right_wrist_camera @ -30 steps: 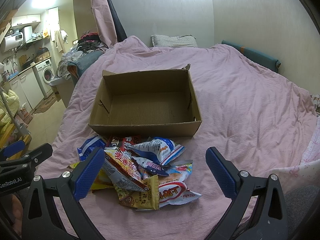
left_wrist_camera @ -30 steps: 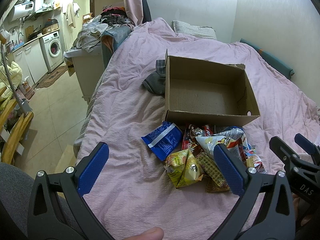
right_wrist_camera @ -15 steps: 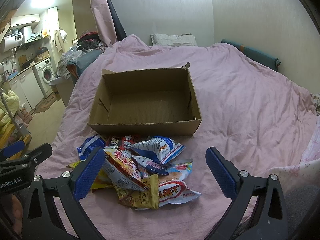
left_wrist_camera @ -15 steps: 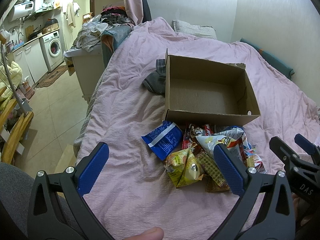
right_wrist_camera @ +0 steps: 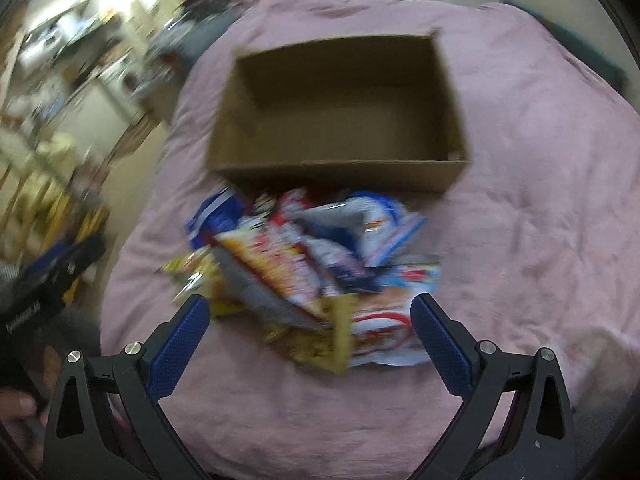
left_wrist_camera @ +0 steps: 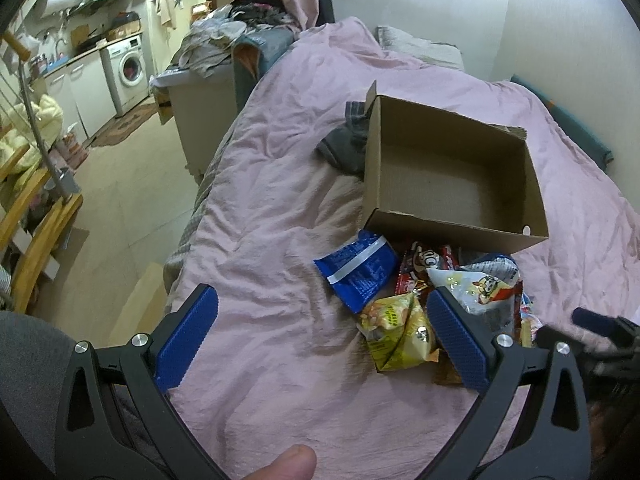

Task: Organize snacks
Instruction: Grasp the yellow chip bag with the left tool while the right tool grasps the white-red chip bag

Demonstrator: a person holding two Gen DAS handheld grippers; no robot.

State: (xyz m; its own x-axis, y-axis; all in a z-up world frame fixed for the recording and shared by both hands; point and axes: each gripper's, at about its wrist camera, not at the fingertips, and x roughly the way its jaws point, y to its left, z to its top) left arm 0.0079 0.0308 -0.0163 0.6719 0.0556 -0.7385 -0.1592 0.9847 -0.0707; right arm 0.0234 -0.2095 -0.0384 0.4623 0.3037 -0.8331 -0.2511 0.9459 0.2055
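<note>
Right wrist view: snacks piled before an empty box

Right tool (right_wrist_camera: 304,340) gapes wide, holding nothing, with the blurred snack pile (right_wrist_camera: 312,264) just ahead of its pads on the pink bed (right_wrist_camera: 540,160). Beyond the pile sits the box (right_wrist_camera: 340,168). Left tool (left_wrist_camera: 320,336) is likewise spread and empty; a yellow bag (left_wrist_camera: 394,328) lies beside its right pad.

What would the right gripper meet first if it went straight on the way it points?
Probably the snack pile: the open right gripper aims at its near edge, ahead of the cardboard box. Blur leaves depth uncertain.
</note>
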